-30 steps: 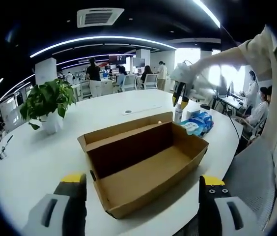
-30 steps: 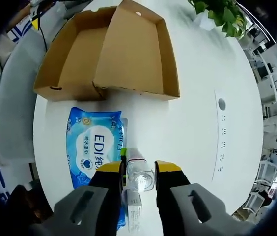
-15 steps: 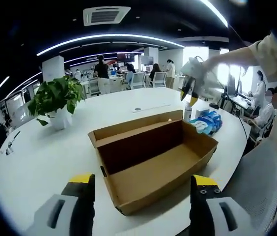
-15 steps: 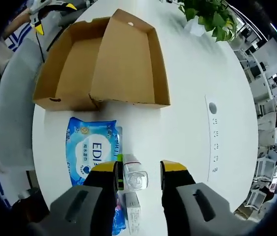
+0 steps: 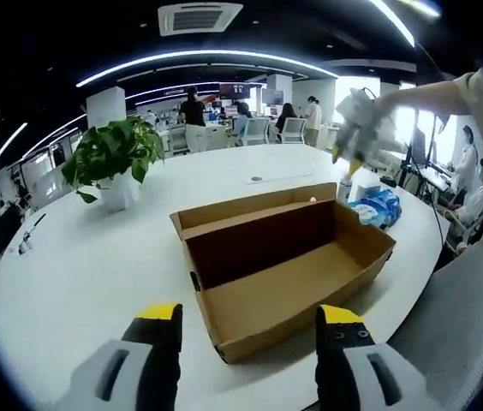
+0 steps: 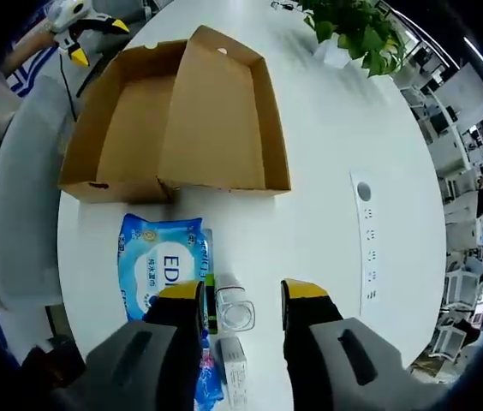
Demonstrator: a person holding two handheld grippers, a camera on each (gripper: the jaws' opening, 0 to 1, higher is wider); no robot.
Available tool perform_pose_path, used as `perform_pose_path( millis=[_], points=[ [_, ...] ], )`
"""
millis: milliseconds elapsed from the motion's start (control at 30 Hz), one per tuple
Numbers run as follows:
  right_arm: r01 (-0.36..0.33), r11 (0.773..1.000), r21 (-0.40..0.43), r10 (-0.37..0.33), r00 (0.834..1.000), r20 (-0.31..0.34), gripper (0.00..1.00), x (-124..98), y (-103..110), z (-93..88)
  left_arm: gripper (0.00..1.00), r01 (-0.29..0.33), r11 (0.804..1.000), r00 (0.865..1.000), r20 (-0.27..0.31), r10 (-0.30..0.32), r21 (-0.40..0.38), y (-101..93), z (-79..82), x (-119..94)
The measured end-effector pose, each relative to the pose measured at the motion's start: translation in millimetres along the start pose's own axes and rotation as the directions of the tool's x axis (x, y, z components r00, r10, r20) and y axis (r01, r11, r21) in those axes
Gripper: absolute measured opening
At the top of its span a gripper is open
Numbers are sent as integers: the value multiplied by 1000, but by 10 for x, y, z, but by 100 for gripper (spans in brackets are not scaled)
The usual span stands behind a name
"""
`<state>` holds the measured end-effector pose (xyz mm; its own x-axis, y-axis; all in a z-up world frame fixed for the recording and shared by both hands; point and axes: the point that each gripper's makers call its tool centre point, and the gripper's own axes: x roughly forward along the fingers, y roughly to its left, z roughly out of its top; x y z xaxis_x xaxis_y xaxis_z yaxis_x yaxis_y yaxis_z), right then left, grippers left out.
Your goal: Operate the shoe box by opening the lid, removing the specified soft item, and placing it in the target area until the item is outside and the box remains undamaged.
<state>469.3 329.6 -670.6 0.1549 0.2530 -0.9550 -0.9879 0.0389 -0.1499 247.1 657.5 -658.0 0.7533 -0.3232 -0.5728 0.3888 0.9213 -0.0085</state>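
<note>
Open shoe box (image 5: pixel 289 261) mid-table, both hand-held grippers (image 5: pixel 246 321) (image 6: pixel 241 295) gaping — holding nothing, wipes pack (image 6: pixel 160 265) beside box edge.

Left view faces the box (image 5: pixel 284 265) level; right view overlooks it (image 6: pixel 177 120).

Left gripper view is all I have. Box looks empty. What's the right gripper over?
Observer: The right gripper hovers over a clear bottle, jaws open with the bottle between them.
Operator: Is the pack fully out of the box?
Observer: Yes. The blue pack lies flat on the table, just off the box's short end.
Operator: Anything else near it?
Observer: A small white carton lies by the bottle, on the camera side.
</note>
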Motion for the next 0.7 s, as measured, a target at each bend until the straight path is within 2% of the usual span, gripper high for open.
perform_pose_path(
  millis=[133, 233, 400, 700],
  points=[
    [11, 999, 52, -13, 999, 33, 33, -29, -37, 100, 56, -24, 1000, 1000, -14, 24, -9, 41, -16, 17],
    [20, 996, 83, -25, 998, 59, 33, -40, -56, 186, 48, -43, 999, 999, -21, 42, -31, 79, -21, 17],
    [10, 983, 182, -30, 994, 107, 34, -14, -80, 366, 35, -86, 993, 996, -34, 84, -76, 204, -48, 29],
    [-14, 949, 316, -32, 990, 140, 31, 134, -95, 551, 27, -108, 982, 992, -74, 98, -155, 299, -156, 80]
  ],
)
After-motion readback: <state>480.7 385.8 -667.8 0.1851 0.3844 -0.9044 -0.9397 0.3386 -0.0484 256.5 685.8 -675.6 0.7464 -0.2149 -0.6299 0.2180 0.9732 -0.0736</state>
